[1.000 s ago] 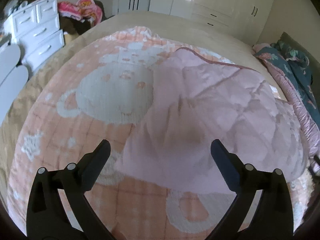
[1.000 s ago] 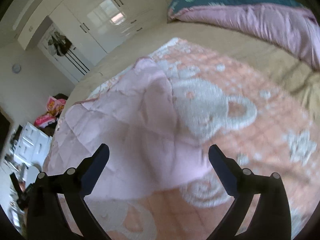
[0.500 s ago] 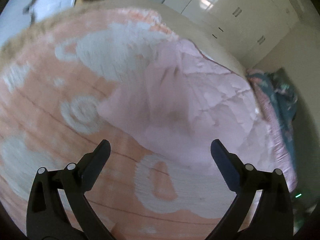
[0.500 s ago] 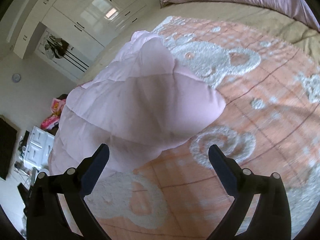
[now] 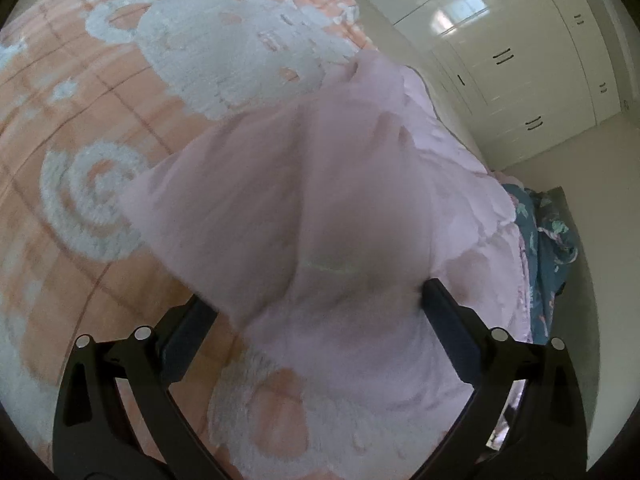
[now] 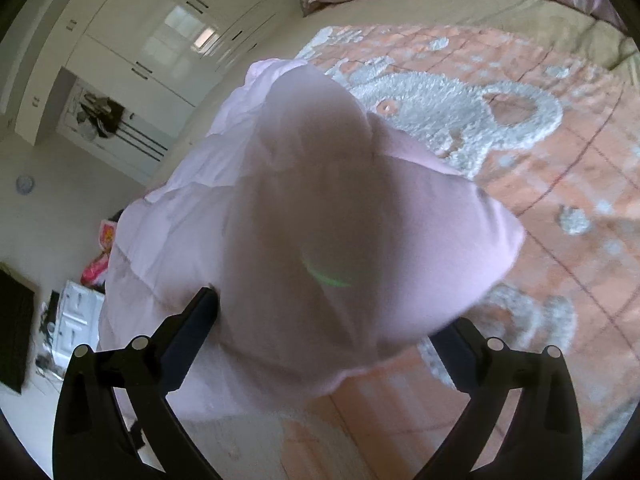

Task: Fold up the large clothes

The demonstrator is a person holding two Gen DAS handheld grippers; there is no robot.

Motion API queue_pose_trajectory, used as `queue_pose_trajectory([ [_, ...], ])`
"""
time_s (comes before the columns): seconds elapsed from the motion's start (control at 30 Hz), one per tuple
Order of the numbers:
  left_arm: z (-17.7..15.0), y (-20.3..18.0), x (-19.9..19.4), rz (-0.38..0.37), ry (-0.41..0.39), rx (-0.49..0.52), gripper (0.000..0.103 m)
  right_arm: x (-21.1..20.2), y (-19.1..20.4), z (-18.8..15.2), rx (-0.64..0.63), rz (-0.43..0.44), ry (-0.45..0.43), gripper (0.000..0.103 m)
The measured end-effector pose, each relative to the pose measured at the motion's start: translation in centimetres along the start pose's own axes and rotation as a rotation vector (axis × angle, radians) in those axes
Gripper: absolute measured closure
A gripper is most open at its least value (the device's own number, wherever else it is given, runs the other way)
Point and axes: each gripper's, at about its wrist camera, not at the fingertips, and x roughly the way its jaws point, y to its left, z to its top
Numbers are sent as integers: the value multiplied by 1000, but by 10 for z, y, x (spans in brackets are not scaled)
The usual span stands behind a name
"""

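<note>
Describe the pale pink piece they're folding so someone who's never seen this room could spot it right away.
Start at the bed under the orange blanket with white bear figures. On it, on the side toward the white wardrobes, lies the pale pink quilted garment, bunched between both open grippers. It is plain and puffy, unlike the teal floral bedding beyond.

Bright daylight, motion blur, fisheye warp

Glossy white wardrobes (image 5: 516,52) line the wall behind a bed (image 6: 460,12).
</note>
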Motion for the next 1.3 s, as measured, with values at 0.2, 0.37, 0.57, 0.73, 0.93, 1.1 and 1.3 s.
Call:
queue_pose_trajectory([
  [0.2, 4, 4, 16, -19, -14, -18, 8, 20, -3, 4, 26, 32, -33, 4],
  [0.37, 6, 1, 21, -19, -45, -6, 8, 29, -2, 6, 21, 51, -74, 4],
  [0.57, 8, -7, 26, -11, -70, 37, 10, 34, -1, 10, -13, 72, -82, 4],
  [0.73, 6, -23, 20, 1, -101, 132, 42, 32, 3, 14, -65, 132, -50, 25],
  [0.93, 8, -49, 8, 29, -113, 244, 66, 19, 30, 15, -206, 113, -55, 62],
  [1.1, 5, -69, -20, 24, -137, 320, 76, -8, 66, 15, -380, 80, -78, 71],
  [1.3, 1, -88, -62, -23, -153, 356, 77, -57, 105, 12, -529, 102, -111, 73],
])
